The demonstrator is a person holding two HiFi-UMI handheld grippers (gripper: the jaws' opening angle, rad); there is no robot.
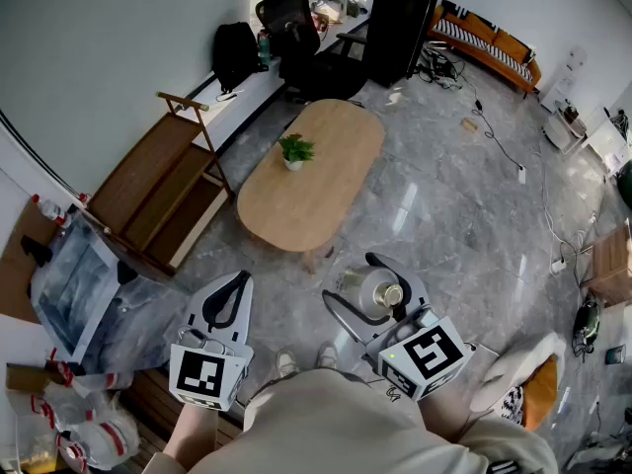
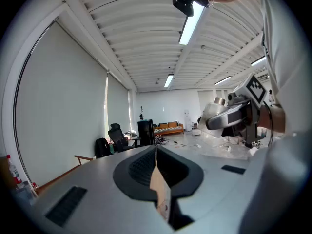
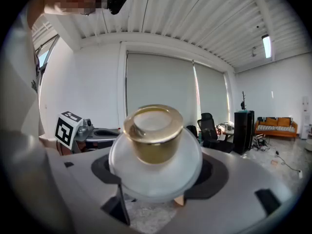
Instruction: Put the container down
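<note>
R claw [image 1: 353, 282] holds container [image 3: 155, 147] aloft | L claw [image 2: 156, 152] closed

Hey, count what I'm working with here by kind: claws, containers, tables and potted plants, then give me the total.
claws: 2, the left claw and the right claw
container: 1, gripped by the right claw
table: 1
potted plant: 1
total: 5
</note>
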